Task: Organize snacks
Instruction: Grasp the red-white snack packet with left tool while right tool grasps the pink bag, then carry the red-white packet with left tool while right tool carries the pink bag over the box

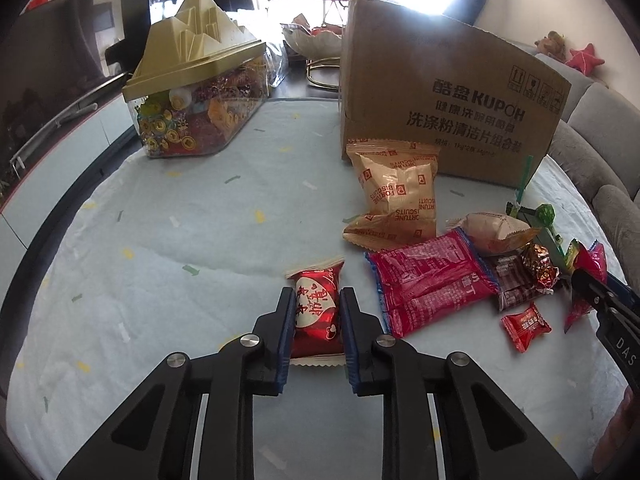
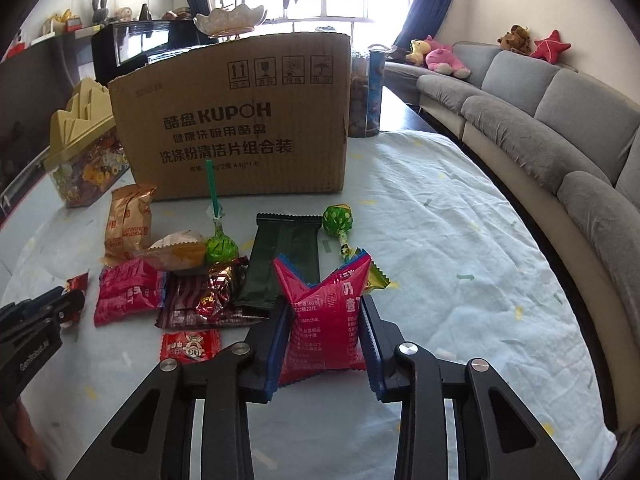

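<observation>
The left tongs (image 1: 315, 312) are squeezed on a small red snack pack with a white heart (image 1: 316, 316), which lies on the pale tabletop (image 1: 160, 240). The right tongs (image 2: 323, 320) are squeezed on a pink snack bag (image 2: 325, 320), and the bag is crumpled by the pinch. More snacks are spread just beside them: a dark green bar (image 2: 284, 260), two green lollipops (image 2: 221, 249) and gold biscuit packs (image 1: 396, 188). A brown cardboard box (image 2: 240, 120) is seen behind the snacks.
</observation>
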`<state>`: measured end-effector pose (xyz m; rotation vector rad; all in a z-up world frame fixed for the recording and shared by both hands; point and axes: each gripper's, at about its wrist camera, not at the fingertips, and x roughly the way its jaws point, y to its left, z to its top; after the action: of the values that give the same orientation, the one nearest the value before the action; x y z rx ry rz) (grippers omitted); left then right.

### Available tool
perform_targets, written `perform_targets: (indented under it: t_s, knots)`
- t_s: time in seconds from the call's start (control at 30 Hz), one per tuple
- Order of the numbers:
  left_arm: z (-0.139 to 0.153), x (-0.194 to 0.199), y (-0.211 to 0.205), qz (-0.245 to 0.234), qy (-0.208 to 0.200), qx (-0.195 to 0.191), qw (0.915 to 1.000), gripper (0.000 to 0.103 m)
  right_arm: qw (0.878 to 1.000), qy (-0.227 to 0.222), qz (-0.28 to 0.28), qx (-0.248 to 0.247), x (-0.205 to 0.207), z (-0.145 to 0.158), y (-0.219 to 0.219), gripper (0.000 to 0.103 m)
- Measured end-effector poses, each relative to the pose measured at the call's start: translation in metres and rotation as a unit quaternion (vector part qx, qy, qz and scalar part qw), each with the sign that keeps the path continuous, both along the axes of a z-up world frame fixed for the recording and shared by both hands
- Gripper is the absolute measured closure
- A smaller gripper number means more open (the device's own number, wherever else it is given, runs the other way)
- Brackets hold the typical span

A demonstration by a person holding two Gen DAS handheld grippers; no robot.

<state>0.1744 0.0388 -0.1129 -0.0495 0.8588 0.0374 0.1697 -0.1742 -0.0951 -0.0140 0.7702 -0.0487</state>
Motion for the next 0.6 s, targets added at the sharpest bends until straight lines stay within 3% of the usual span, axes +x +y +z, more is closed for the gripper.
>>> perform_targets:
  t_s: [0.27, 0.6]
  knots:
    - [0.009, -0.008, -0.005, -0.023, -0.009, -0.014, 0.9996, 0.081, 1.000, -0.019, 0.014, -0.003, -0.008, 0.011, 0.005, 0.070]
    - [0.042, -0.025, -0.021, -0.062, -0.034, -0.029, 0.9971, 0.081, 0.997, -0.018, 0.056, 0.052, -0.014, 0.027, 0.004, 0.070]
